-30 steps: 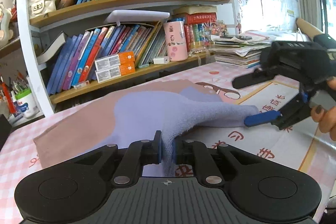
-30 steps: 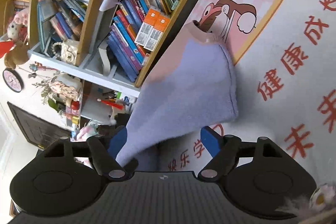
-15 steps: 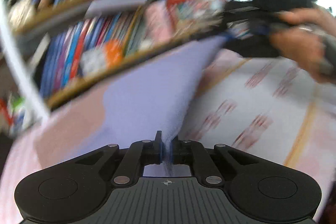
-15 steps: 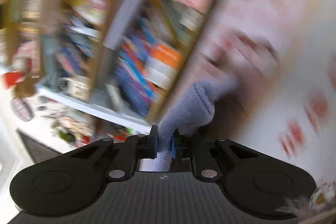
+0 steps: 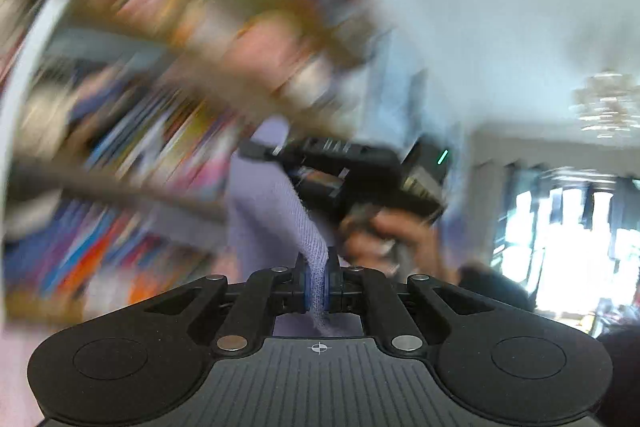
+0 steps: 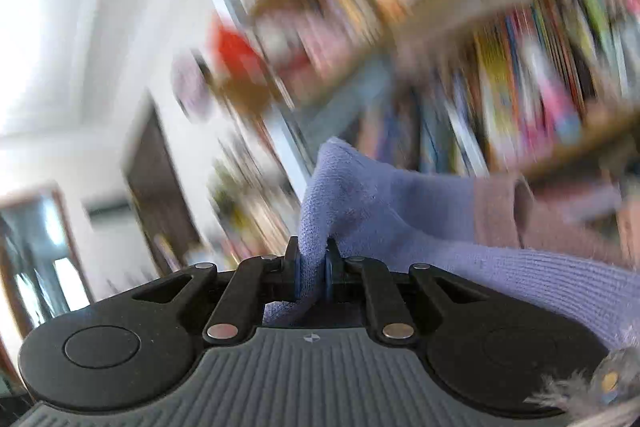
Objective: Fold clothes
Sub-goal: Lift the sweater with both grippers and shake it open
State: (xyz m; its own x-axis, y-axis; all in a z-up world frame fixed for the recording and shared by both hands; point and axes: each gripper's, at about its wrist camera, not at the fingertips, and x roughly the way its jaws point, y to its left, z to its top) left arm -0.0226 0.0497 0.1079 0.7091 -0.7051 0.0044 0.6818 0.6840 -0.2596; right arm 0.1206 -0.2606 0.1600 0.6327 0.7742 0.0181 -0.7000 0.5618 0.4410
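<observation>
A lavender knit garment (image 5: 264,195) with a dusty-pink part (image 6: 504,203) is lifted in the air. My left gripper (image 5: 317,283) is shut on one edge of the lavender fabric. My right gripper (image 6: 313,269) is shut on another edge of the same garment (image 6: 384,195). In the left wrist view the right gripper (image 5: 348,167) shows ahead, held by a hand, with the fabric stretched between the two. Both views are heavily motion-blurred.
A bookshelf (image 5: 140,87) full of colourful books fills the blurred background, and it also shows in the right wrist view (image 6: 520,47). A bright window (image 5: 560,235) is at the right. A dark doorway (image 6: 160,187) is at the left.
The right gripper closed on the garment's edge. Both grippers then rose off the table with the garment, and the cameras now tilt up toward the shelves and ceiling.
</observation>
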